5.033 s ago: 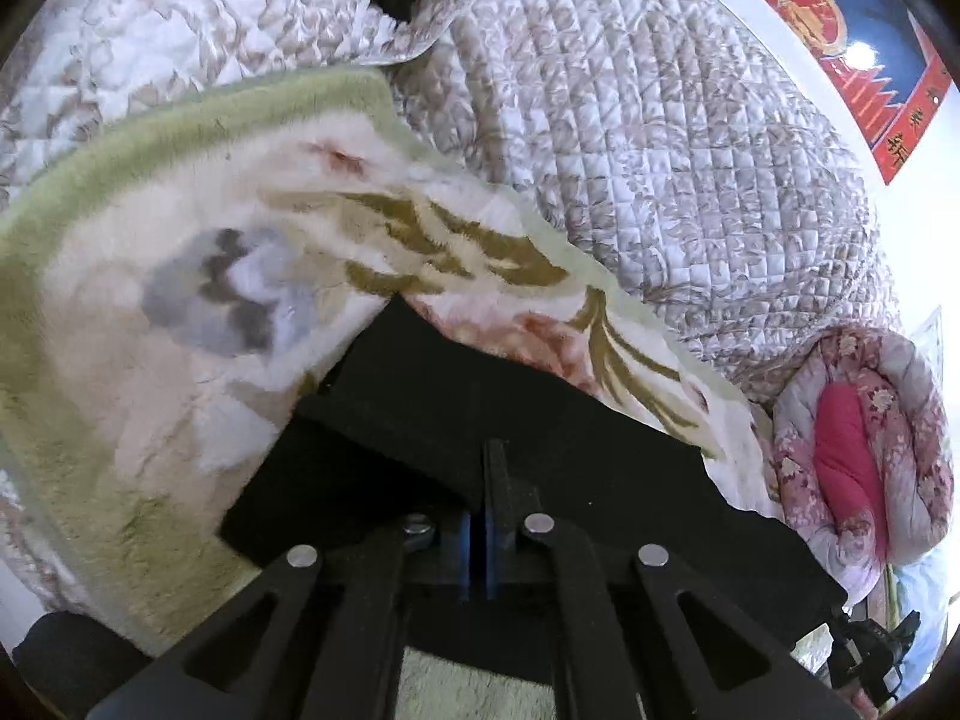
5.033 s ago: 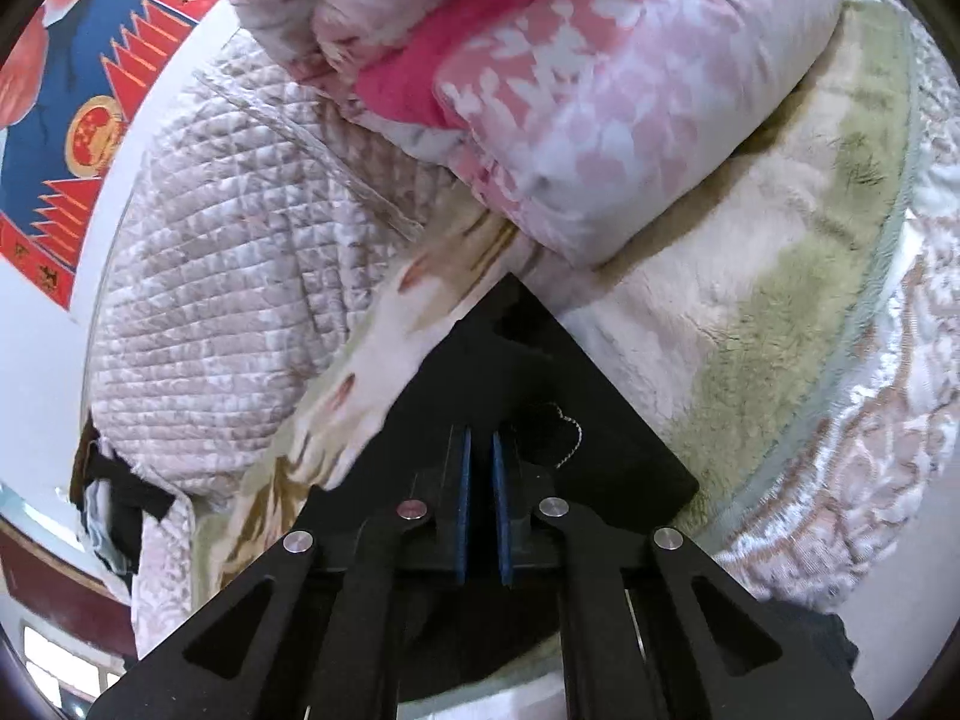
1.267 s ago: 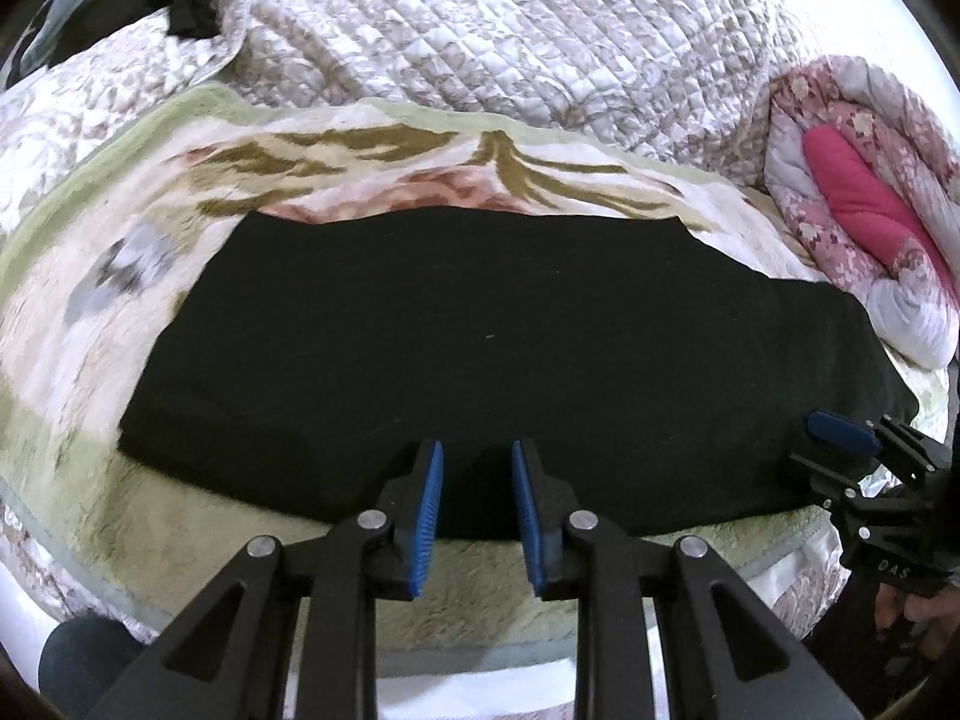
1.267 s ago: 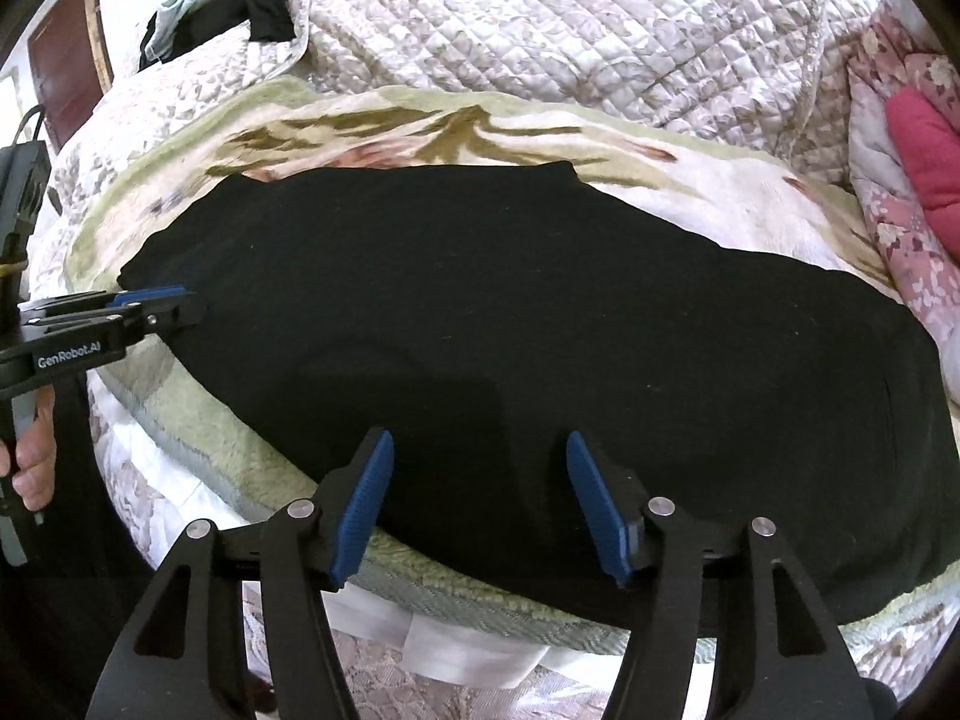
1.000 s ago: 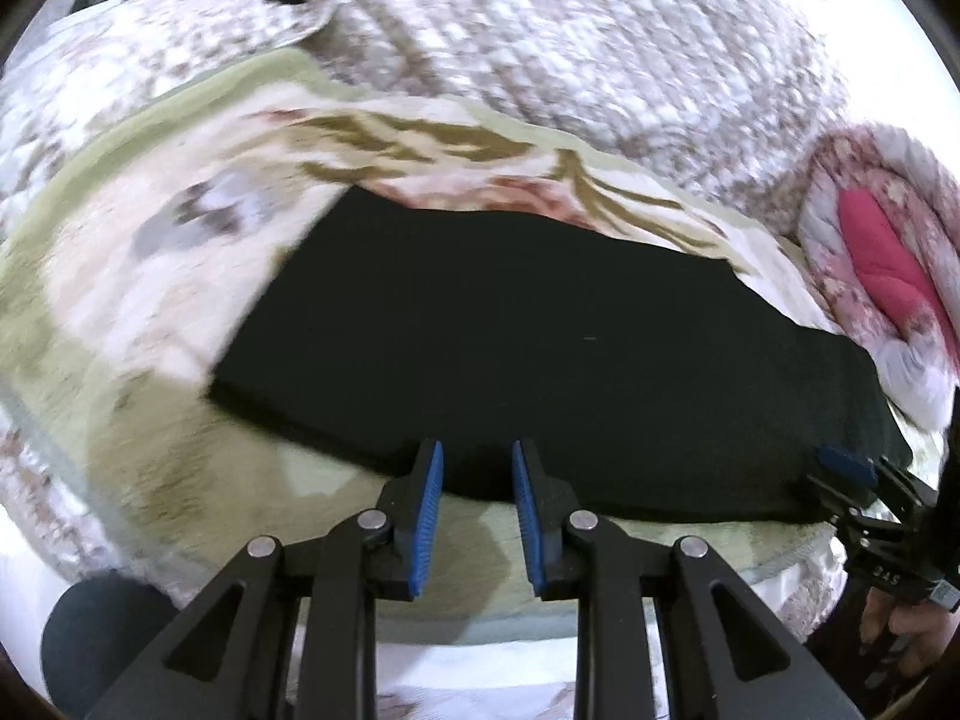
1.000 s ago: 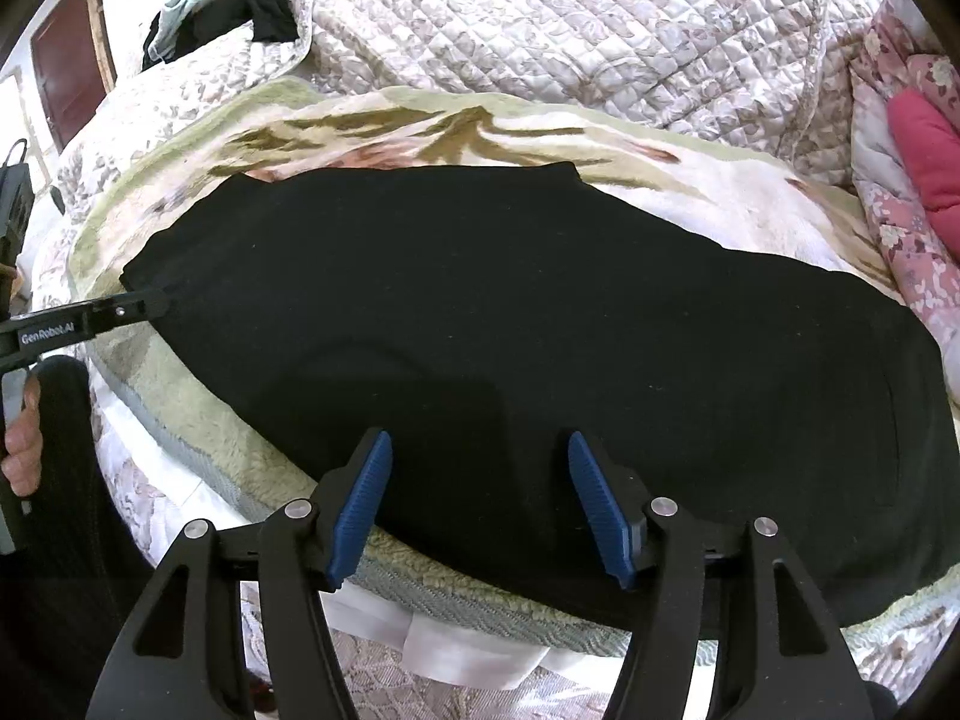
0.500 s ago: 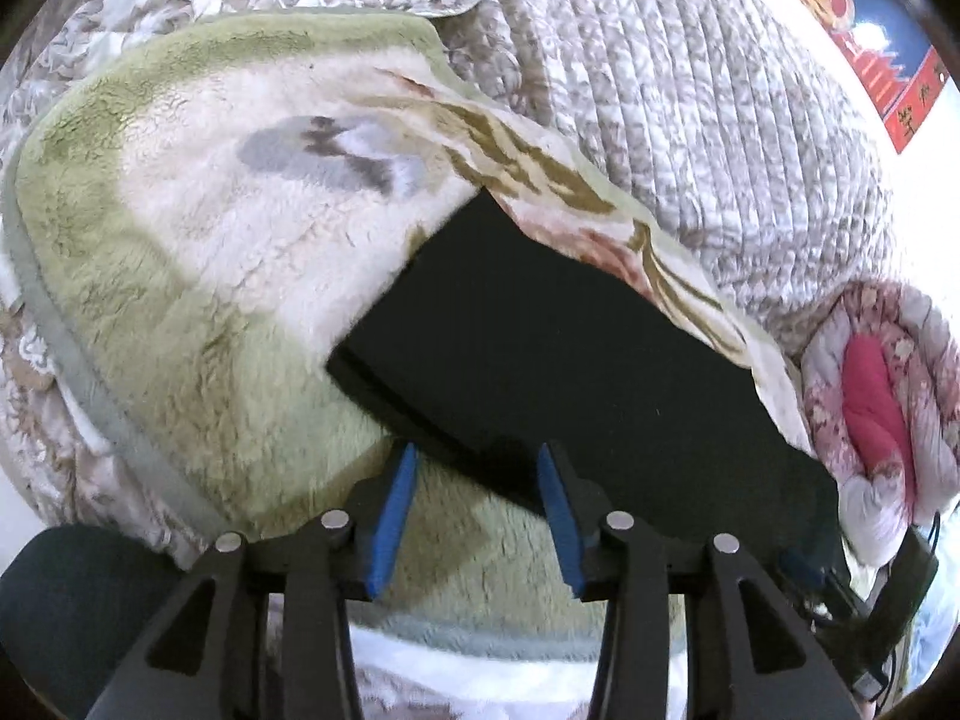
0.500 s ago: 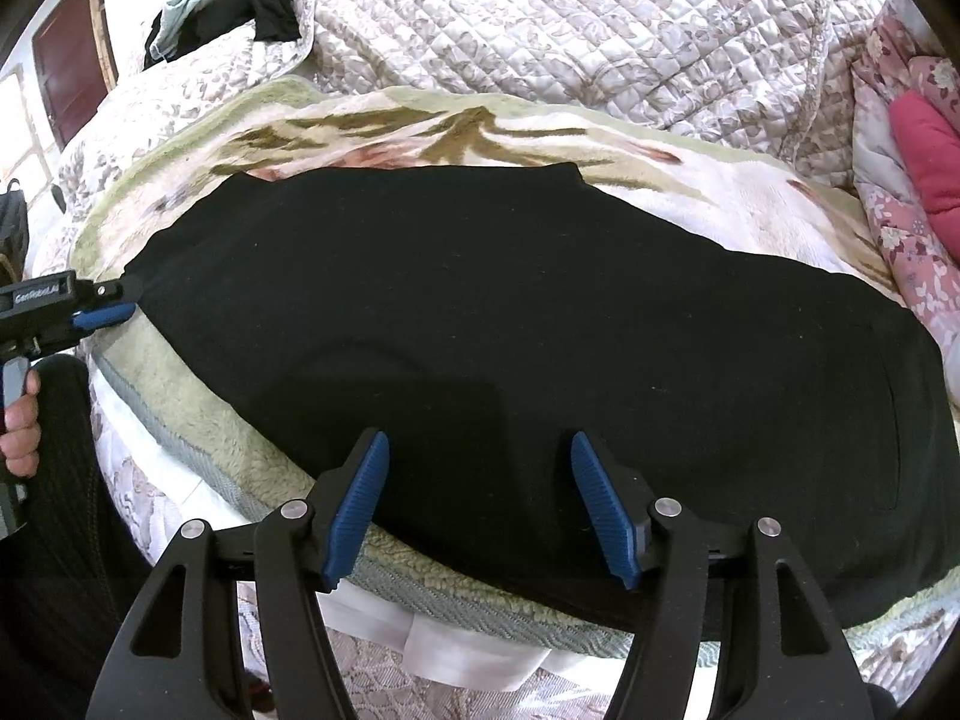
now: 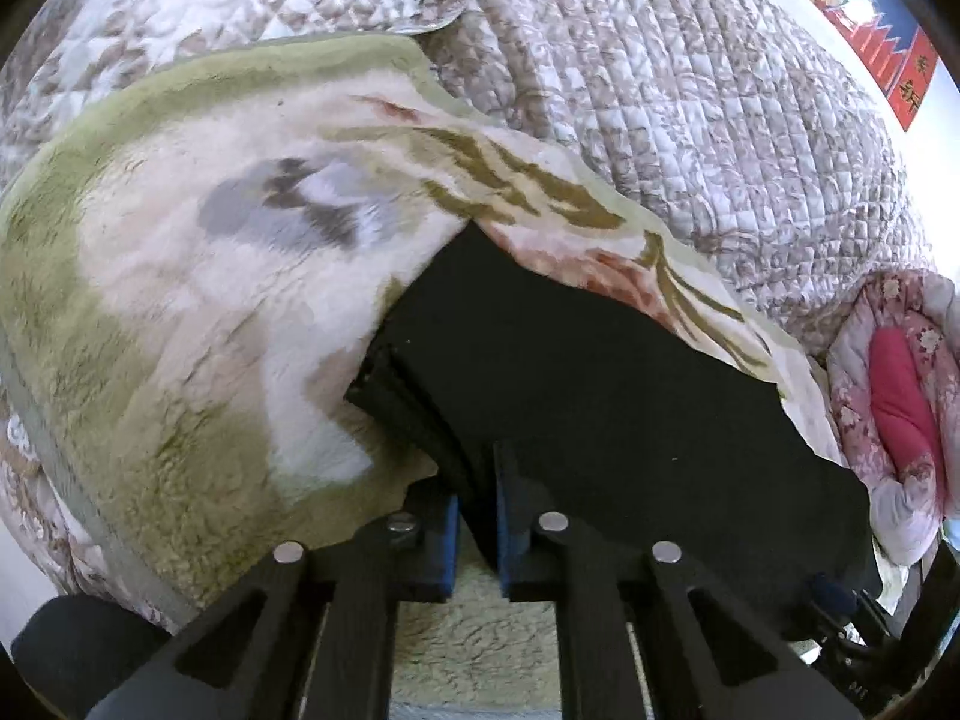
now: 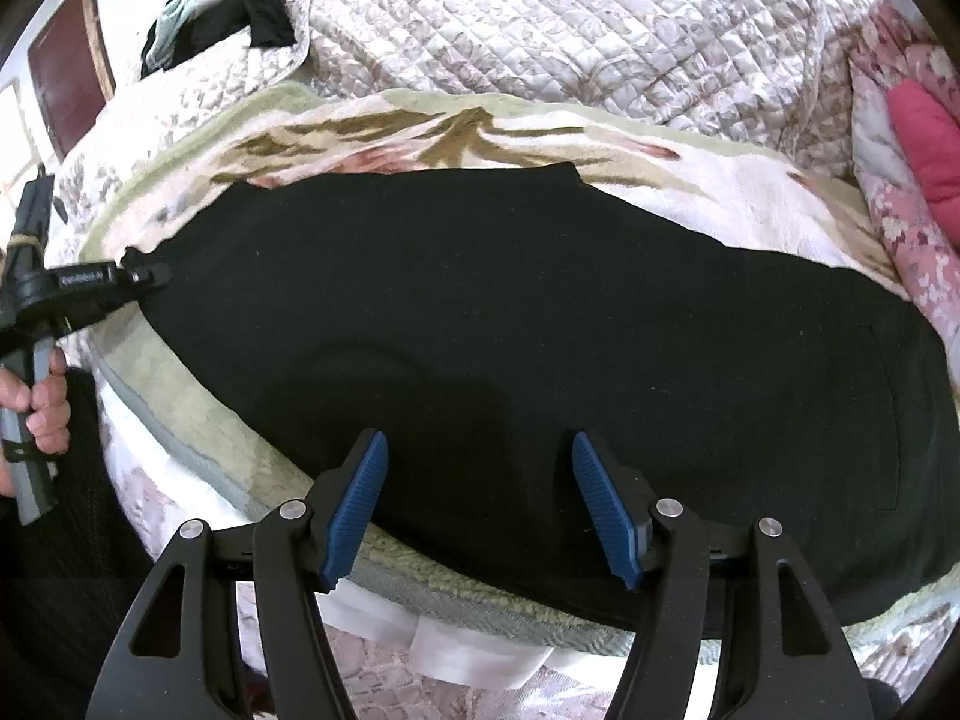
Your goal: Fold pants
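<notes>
right wrist view: the left tongs (image 10: 141, 276) carry a blurred white label, unreadable here. they are closing on the corner of the black pants (image 10: 510, 324), which lie flat on the fleece blanket (image 10: 420, 120); half a second ago they stood apart. the right tongs (image 10: 480, 498) gape wide over the near edge.

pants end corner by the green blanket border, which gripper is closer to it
Left. The left gripper is closing on that corner of the black pants; the right gripper hovers open over their near edge, partway along.
</notes>
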Demonstrator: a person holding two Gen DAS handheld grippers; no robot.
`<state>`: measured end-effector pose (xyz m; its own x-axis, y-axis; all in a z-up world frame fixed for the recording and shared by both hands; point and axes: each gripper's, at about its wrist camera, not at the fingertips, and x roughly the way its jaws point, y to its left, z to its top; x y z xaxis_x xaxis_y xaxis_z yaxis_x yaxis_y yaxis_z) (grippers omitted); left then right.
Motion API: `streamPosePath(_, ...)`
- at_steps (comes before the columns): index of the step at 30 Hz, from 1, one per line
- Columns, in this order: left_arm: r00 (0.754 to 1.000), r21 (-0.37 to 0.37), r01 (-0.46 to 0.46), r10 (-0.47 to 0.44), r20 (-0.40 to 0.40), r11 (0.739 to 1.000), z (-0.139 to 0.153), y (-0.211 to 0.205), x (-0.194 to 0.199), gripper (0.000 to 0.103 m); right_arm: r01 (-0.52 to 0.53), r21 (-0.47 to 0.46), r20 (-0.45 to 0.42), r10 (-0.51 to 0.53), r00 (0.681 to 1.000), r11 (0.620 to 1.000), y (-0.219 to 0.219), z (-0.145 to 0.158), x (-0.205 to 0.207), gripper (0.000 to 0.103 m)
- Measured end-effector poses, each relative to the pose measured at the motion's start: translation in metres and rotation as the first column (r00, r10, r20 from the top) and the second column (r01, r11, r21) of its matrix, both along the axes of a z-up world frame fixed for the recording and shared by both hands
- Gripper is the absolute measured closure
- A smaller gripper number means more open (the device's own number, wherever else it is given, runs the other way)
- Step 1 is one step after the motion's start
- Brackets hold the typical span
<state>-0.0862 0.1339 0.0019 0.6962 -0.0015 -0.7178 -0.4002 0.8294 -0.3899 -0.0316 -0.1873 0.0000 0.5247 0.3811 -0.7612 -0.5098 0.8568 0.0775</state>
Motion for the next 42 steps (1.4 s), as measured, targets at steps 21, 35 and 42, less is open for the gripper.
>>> streamPosePath(21, 0.737, 0.042, 0.671, -0.672, 0.071, 0.740, 0.046, -0.212, 0.088, 0.095, 0.275, 0.185, -0.070, -0.266, 0.961, 0.943, -0.106, 0.016, 0.007, 0.039)
streamPosePath(35, 0.672, 0.017, 0.736, -0.734, 0.100, 0.677, 0.049, -0.216, 0.056, 0.091, 0.274, 0.260, -0.102, -0.255, 0.961, 0.926, -0.110, 0.018, 0.014, 0.039)
streamPosePath(42, 0.806, 0.032, 0.588, -0.588, 0.067, 0.809, 0.042, -0.165, 0.055, 0.091, 0.177, 0.305, -0.137, -0.141, 0.980, 0.936, -0.082, 0.016, 0.041, 0.039)
